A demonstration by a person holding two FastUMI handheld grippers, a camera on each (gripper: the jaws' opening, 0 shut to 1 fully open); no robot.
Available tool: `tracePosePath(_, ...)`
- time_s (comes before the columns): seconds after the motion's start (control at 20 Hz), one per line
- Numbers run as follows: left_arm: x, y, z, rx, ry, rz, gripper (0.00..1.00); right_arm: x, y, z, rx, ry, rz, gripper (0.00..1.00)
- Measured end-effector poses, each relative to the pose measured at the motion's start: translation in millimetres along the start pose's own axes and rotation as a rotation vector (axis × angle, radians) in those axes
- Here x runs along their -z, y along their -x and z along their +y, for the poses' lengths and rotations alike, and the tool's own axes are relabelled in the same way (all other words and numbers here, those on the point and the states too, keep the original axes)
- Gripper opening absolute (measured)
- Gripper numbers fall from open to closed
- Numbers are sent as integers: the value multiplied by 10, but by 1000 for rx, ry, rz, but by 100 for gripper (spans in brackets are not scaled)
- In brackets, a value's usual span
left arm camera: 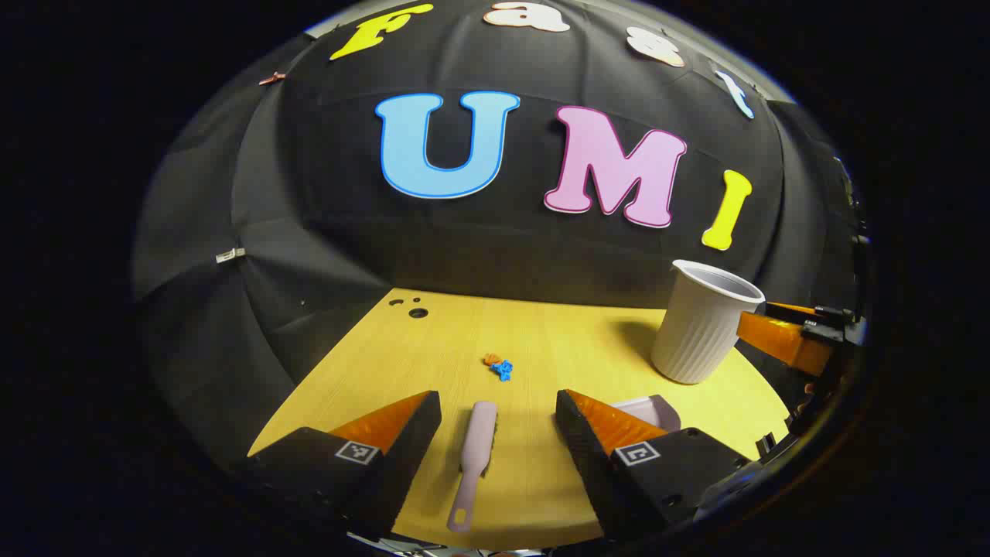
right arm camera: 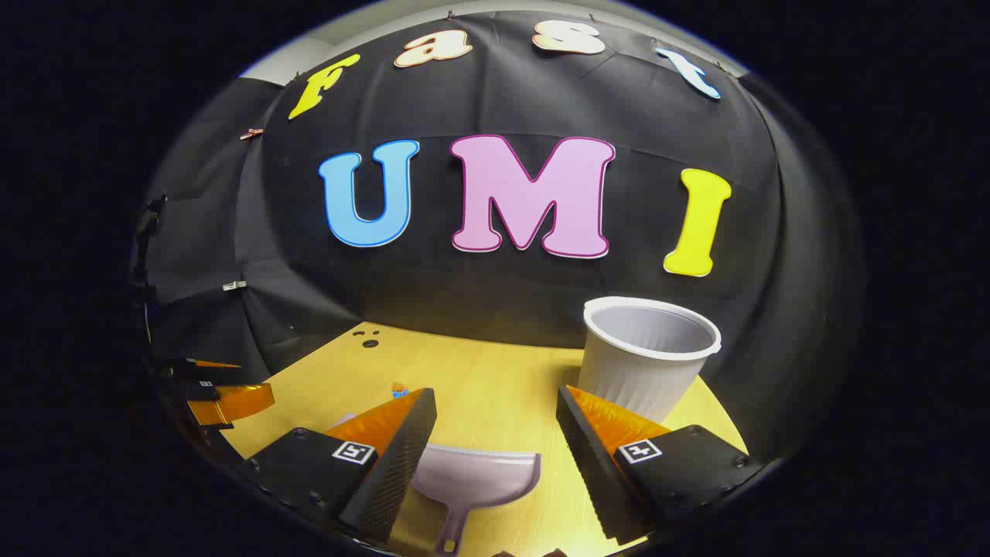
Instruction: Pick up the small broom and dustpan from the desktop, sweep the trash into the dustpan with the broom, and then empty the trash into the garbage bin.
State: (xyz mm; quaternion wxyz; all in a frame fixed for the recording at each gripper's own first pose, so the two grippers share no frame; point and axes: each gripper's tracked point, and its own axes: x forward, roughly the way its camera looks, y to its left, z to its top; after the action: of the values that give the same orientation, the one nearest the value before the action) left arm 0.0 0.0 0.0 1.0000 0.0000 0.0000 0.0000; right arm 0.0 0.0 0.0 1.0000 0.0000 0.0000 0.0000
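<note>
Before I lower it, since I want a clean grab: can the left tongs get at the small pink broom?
Probably yes: the small pink broom lies flat on the yellow wooden desktop between the open left tongs, nothing over it.

the table (left arm camera: 541,333) is yellow wood with a fine pale grain and a few small dark holes near its far corner. the broom (left arm camera: 473,456) is pale pink all over, handle and head alike. the dustpan (right arm camera: 476,478) is a pale pinkish lilac with a lighter strip along its front lip. the trash (left arm camera: 500,366) is a small clump of orange and bright blue bits. the garbage bin (right arm camera: 646,360) is a white cup with vertical ribbing down its sides and a smooth rim.
</note>
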Motion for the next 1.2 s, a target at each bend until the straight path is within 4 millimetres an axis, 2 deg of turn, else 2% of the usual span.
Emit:
tracePosePath(0.35, 146, -9, 148, 0, 11, 36, 95, 55, 42, 42, -4, 21, 21, 98)
tracePosePath(0.7, 275, -203, 124, 38, 0, 70, 95, 113, 21, -25, 19, 22, 26, 98)
tracePosePath(0.9, 534, -295, 156, 46, 13, 179, 95, 136, -18, -64, 32, -1, 30, 98)
tracePosePath(1.0, 732, -389, 230, 22, 12, 272, 95, 139, -24, -66, 38, -5, 31, 98)
tracePosePath(1.2, 1118, -558, 203, 37, -2, 447, 95, 256, 20, -57, 44, -8, 63, 98)
